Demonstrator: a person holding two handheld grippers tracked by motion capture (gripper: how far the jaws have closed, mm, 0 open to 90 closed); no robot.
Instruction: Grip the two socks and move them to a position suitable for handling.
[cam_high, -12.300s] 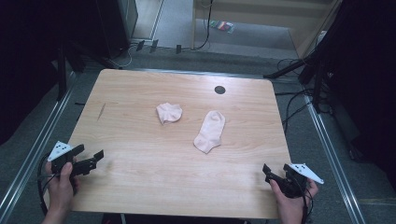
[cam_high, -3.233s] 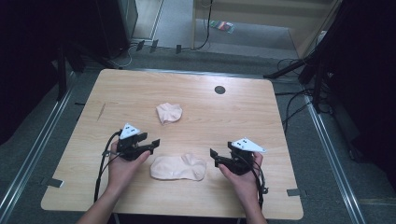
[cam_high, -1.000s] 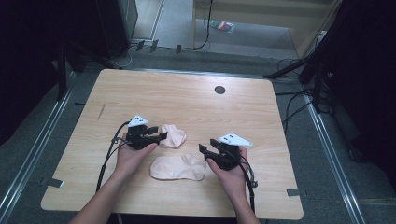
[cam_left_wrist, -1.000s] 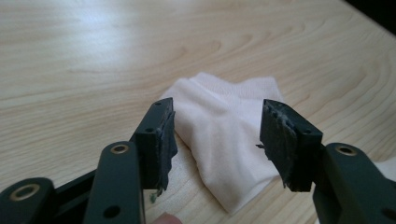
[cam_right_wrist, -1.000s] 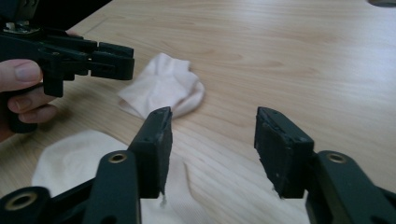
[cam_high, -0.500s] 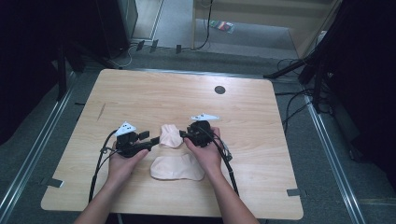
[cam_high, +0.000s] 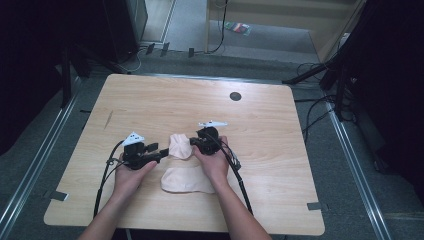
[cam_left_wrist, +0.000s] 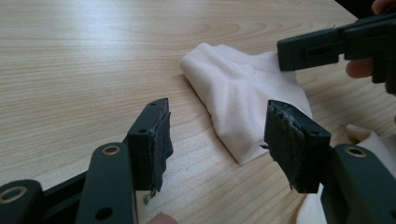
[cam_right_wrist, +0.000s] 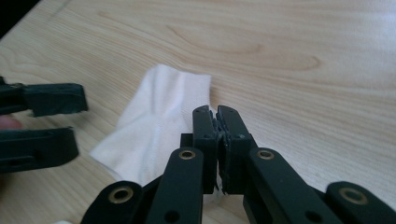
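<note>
A light wooden table (cam_high: 150, 105) carries two pale socks (cam_high: 180, 146), (cam_high: 186, 180).

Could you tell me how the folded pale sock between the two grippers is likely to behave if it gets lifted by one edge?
The folded sock shows soft creases and lies slumped flat on the table, so it is probably floppy and would drape or unfold when lifted. It looks thin, so likely very light. Pushed by the open left gripper, it would probably bunch or slide rather than roll.

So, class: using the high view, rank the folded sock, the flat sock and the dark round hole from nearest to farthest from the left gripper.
1. Folded sock, just right of the left gripper.
2. Flat sock, toward the near edge.
3. Dark round hole, far right side.
</note>
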